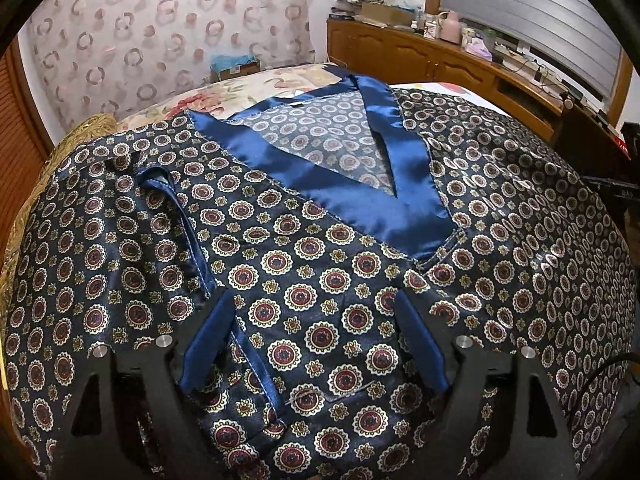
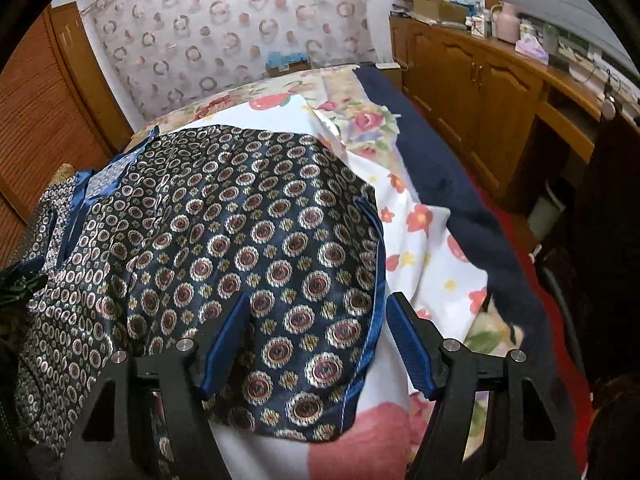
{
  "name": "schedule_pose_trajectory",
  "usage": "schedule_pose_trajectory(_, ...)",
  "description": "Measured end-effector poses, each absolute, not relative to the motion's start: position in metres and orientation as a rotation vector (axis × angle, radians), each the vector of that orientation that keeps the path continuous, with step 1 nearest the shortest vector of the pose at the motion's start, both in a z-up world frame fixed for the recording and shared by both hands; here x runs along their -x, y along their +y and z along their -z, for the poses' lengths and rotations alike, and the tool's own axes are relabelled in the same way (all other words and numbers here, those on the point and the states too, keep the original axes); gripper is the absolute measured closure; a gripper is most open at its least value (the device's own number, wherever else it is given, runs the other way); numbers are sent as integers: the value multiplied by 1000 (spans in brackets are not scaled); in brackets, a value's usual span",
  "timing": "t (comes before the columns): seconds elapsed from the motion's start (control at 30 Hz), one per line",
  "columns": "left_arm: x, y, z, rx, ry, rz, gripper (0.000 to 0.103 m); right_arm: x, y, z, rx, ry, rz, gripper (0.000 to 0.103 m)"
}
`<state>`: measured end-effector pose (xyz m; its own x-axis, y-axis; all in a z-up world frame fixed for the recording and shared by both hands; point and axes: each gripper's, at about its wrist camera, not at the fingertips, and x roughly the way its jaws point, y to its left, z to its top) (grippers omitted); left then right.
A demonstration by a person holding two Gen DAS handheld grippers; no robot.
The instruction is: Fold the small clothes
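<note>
We hold both tools low over the garment (image 1: 320, 264), a satin top in a dark medallion print with plain blue trim, spread face up across the bed (image 2: 432, 240). Nearest us in the left wrist view, the left gripper (image 1: 314, 344) stands with its jaws wide apart and nothing between them, poised over the lower front panel at 6 o'clock, with a blue-edged seam running just inside its left finger. In the right wrist view the right gripper (image 2: 316, 344) is likewise spread and empty, straddling the garment's blue-piped edge (image 2: 376, 300), one finger over the print and the other over the floral sheet. We judge that we are at the start of a fold: the cloth is laid out and neither side is taken yet. The next move calls for closing each tool on a single layer of edge, and slippery satin may want a firm bite. Further off at 12 o'clock lies the blue collar (image 1: 336, 184), open in a V. Beyond the bed, a cardboard box (image 1: 236, 66) sits against the curtain (image 1: 168, 32), holding what looks like blue paper or cloth, though it is too small to be sure. At 1 o'clock another open box (image 1: 386, 14) rests on the wooden cabinet (image 1: 420, 60), its contents hidden from us.
</note>
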<state>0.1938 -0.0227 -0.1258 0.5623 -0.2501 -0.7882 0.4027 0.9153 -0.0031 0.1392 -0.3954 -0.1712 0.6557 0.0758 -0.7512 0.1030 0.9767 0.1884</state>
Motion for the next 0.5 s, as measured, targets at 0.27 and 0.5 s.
schedule_pose_trajectory(0.27,-201,-34,132,-210,917,401,0,-113,-425,164,-282,850,24,54)
schedule_pose_trajectory(0.5,-202,-35,132,-208,919,401,0,-109,-419,162,-224,826,58,89)
